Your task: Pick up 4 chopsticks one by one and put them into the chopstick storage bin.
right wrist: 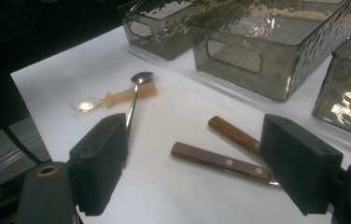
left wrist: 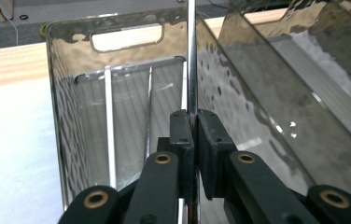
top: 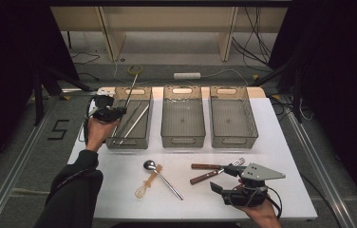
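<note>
My left gripper [top: 111,114] hangs over the near end of the left bin [top: 144,124], wrist raised, jaws pinched tight on a metal rod [left wrist: 192,56] that slants up above that bin. My right gripper [top: 233,172] rests low, jaws wide and empty, just beside two wooden-handled utensils [right wrist: 220,161], well apart from the left bin.

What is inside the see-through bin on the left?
In the left bin lie thin metal rods, likely chopsticks. The left gripper is shut on another rod over it. The nearest part of the bin's floor is hidden behind the gripper.
</note>
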Action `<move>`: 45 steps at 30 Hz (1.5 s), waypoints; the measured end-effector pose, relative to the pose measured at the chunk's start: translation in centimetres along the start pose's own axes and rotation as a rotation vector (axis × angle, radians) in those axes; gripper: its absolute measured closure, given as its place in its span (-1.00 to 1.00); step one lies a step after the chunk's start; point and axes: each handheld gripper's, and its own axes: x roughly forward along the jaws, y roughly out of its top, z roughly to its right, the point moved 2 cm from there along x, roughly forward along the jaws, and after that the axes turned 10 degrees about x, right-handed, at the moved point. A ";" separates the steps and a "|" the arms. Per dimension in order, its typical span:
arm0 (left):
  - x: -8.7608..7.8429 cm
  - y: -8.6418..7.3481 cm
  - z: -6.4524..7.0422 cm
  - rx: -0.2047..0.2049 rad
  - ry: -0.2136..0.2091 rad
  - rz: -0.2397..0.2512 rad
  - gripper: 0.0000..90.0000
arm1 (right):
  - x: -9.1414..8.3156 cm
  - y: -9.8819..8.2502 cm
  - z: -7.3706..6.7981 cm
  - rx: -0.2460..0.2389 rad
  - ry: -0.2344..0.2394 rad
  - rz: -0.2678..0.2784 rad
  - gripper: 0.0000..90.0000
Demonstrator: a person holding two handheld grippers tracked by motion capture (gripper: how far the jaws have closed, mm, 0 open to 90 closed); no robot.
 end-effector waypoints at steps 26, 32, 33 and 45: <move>0.0 -0.9 0.6 -0.090 -0.105 -0.080 0.27 | 0.0 0.0 0.0 0.002 0.002 0.000 -0.45; -2.6 -2.4 2.6 -0.069 -0.164 -0.042 -0.11 | 0.0 -0.1 0.0 0.003 0.005 -0.002 -0.44; -2.8 -2.6 2.8 -0.064 -0.166 -0.045 -0.13 | 0.0 -0.1 0.0 0.005 0.006 -0.005 -0.45; -5.2 -3.8 4.8 -0.022 -0.159 -0.027 -0.31 | 0.3 0.0 -0.4 0.006 0.012 -0.010 -0.44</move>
